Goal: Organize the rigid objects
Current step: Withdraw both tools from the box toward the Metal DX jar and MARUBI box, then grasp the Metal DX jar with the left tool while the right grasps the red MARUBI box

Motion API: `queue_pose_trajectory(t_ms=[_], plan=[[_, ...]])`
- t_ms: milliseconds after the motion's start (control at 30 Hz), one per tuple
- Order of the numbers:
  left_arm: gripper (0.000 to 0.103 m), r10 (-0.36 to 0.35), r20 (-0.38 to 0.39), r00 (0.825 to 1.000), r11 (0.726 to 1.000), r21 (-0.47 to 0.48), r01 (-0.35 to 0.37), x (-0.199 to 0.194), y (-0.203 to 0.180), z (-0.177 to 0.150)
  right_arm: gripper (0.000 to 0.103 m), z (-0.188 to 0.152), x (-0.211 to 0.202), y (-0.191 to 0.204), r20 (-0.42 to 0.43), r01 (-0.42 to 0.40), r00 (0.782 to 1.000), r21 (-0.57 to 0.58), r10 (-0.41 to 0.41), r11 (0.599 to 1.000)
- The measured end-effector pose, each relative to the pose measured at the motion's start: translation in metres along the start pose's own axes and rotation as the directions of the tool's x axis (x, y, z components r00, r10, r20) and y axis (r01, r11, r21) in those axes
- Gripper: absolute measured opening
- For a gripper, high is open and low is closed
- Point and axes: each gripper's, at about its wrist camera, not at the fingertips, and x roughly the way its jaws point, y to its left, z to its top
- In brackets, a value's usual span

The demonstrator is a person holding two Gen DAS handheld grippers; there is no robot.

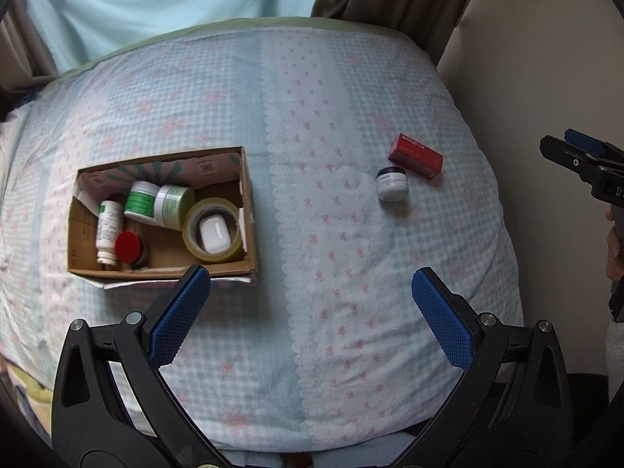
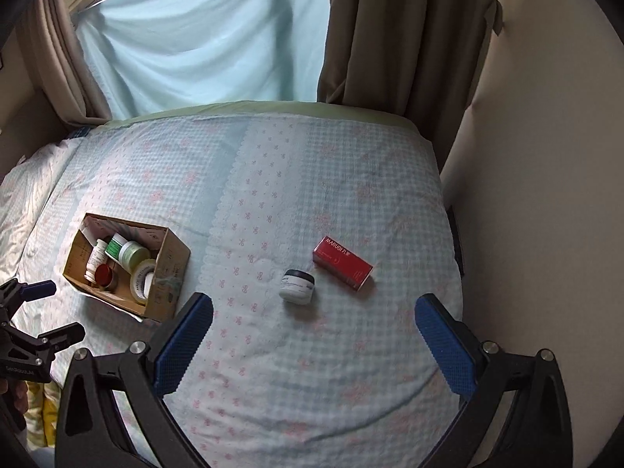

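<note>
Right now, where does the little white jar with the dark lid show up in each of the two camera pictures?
Left wrist view: the small white jar lies right of centre on the bedspread, just below-left of the red carton.
Right wrist view: the jar sits near the middle, left of the red carton.
Shared landmark: the open cardboard box, far to the jar's left in both.
</note>
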Motion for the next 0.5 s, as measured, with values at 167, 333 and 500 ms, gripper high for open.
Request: queue_pose_trajectory(t_ms=[167, 333, 500], plan=[[0.103, -0.013, -0.027, 1.000, 1.000, 0.000, 0.013, 0.043, -0.054, 0.023, 0.103, 0.008, 0.050, -0.041, -0.030, -0.069, 0.997, -0.119, 0.066, 0.991], [0.103, -0.022, -0.068, 0.997, 1.000, -0.009, 0.021, 0.101, -0.094, 0.048, 0.103, 0.005, 0.102, -0.071, -0.072, -0.115, 0.992, -0.229, 0.101, 0.967], [0.103, -0.028, -0.123, 0.992, 0.999, -0.026, 0.025, 0.173, -0.116, 0.067, 0.103, 0.002, 0.159, -0.090, -0.131, -0.179, 0.980, -0.286, 0.146, 0.941]])
